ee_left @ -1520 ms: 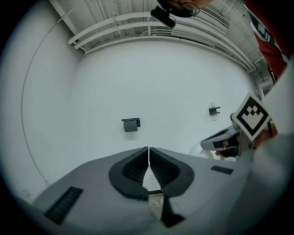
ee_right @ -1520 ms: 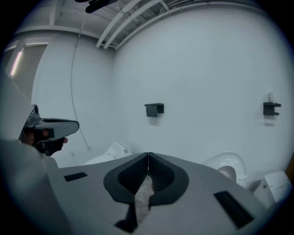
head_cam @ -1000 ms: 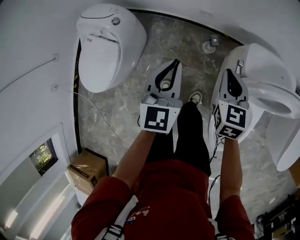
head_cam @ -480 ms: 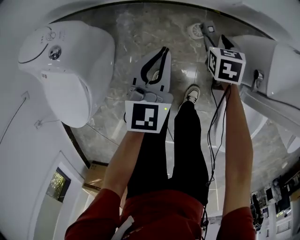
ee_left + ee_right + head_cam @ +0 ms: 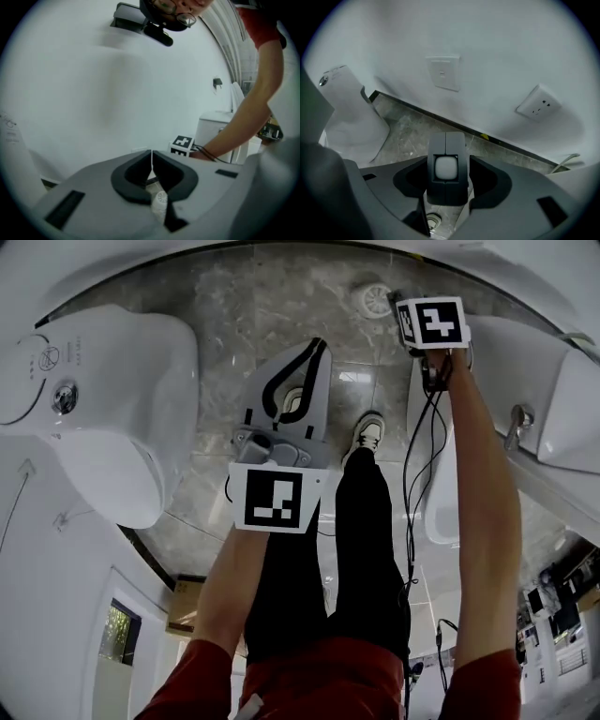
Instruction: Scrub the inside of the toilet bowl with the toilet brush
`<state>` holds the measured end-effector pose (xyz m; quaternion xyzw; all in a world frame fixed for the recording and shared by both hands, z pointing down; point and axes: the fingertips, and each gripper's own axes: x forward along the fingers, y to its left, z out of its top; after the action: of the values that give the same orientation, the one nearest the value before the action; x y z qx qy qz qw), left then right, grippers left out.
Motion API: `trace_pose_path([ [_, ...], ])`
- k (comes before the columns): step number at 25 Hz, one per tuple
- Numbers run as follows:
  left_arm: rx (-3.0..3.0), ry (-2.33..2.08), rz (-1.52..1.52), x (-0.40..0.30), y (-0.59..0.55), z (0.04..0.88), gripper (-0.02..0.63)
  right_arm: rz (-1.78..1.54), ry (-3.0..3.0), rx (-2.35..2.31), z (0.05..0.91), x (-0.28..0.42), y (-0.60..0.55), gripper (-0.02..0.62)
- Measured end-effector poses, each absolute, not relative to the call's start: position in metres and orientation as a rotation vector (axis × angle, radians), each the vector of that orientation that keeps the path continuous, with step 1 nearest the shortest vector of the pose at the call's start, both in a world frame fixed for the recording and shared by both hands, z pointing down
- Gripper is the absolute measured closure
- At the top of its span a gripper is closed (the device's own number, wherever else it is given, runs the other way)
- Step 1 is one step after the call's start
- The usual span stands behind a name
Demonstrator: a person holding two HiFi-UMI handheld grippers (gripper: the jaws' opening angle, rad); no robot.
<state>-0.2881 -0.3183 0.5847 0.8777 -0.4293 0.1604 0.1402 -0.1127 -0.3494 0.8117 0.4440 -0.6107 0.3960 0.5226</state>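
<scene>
Seen from above, a glossy white left toilet (image 5: 112, 381) with rounded sides carries a round chrome flush button (image 5: 64, 397) and a round logo (image 5: 47, 357) too small to read. The floor (image 5: 244, 296) is grey, veined and stone-like. In the middle, the left gripper (image 5: 319, 345) is smooth grey plastic with black-lined jaws, and its tips are pressed together on nothing. Its cube (image 5: 274, 500) bears a black-and-white square marker with no lettering. Next come a white shoe (image 5: 366, 435) and a round slotted drain (image 5: 375, 298). The right gripper (image 5: 447, 185) points down beside the right toilet (image 5: 511, 352), which is also glossy white. Its jaws stand wide apart around the brush (image 5: 446, 164). The brush's dark grey, squarish top has a pale rounded-square centre and rises between the pads, which do not press it, near the drain. On the white wall behind are a blank square switch plate (image 5: 444, 71) and a socket (image 5: 538, 107).
</scene>
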Motion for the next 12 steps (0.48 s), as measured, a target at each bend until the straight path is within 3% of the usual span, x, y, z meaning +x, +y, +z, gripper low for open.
trace_pose_path([
  [3, 2.529, -1.214, 0.470, -0.292, -0.315, 0.592, 0.611, 1.017, -1.422, 1.054, 0.828, -0.113, -0.346, 0.414],
  [12, 2.490, -1.165, 0.475, -0.275, -0.300, 0.581, 0.611, 0.971, -1.409, 1.191, 0.806, -0.114, -0.328, 0.428],
])
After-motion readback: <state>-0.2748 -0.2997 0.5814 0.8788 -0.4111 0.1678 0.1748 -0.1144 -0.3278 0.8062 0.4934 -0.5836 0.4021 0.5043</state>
